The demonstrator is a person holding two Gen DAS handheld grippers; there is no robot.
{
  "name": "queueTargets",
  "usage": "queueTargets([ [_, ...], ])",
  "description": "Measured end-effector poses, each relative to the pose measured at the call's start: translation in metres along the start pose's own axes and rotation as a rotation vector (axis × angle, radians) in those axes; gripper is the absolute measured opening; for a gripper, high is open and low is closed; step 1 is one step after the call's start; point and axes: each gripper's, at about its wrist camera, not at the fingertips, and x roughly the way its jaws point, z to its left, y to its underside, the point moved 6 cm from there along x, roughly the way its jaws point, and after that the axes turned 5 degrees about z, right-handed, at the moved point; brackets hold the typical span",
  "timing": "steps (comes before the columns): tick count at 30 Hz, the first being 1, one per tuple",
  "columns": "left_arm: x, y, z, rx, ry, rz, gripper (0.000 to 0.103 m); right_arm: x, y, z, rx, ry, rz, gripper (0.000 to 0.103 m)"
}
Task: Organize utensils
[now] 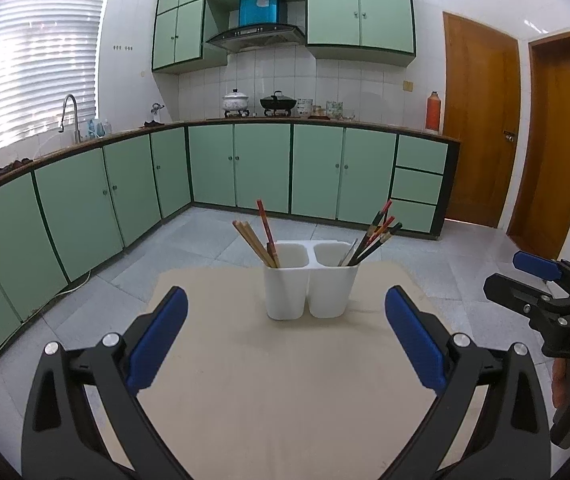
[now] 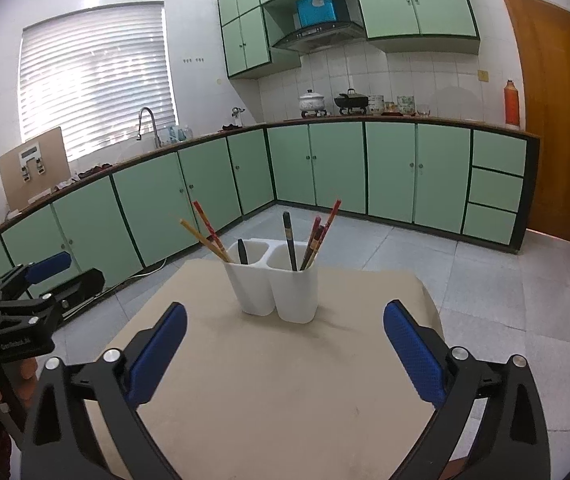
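A white two-compartment utensil holder (image 1: 309, 288) (image 2: 281, 288) stands near the far edge of a beige table (image 1: 285, 380) (image 2: 277, 380). Several chopsticks stand in it: wooden and red ones (image 1: 261, 236) (image 2: 205, 232) in the left compartment, dark and red ones (image 1: 377, 236) (image 2: 313, 236) in the right. My left gripper (image 1: 285, 324) is open and empty, short of the holder. My right gripper (image 2: 285, 328) is open and empty too. Each gripper shows at the edge of the other's view, the right one (image 1: 545, 292) and the left one (image 2: 37, 292).
Green kitchen cabinets (image 1: 261, 168) and a counter with pots (image 1: 237, 102) run along the far wall. Wooden doors (image 1: 481, 120) stand at the right. Grey tiled floor (image 1: 213, 236) surrounds the table.
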Motion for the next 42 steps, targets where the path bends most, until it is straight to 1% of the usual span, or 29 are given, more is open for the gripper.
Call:
queueTargets([
  [3, -0.011, -0.003, 0.0, 0.005, 0.003, -0.018, 0.096, -0.005, -0.002, 0.004, -0.005, -0.015, 0.004, 0.097],
  [14, -0.035, -0.017, -0.005, 0.017, -0.011, -0.064, 0.097, -0.025, -0.019, 0.023, -0.059, -0.014, -0.037, 0.097],
  [22, -0.039, -0.018, -0.008, 0.028, -0.012, -0.073, 0.097, -0.028, -0.024, 0.031, -0.076, -0.019, -0.047, 0.097],
  [42, -0.035, -0.014, -0.007, 0.004, -0.006, -0.06, 0.097, -0.021, -0.024, 0.031, -0.07, -0.023, -0.039, 0.097],
])
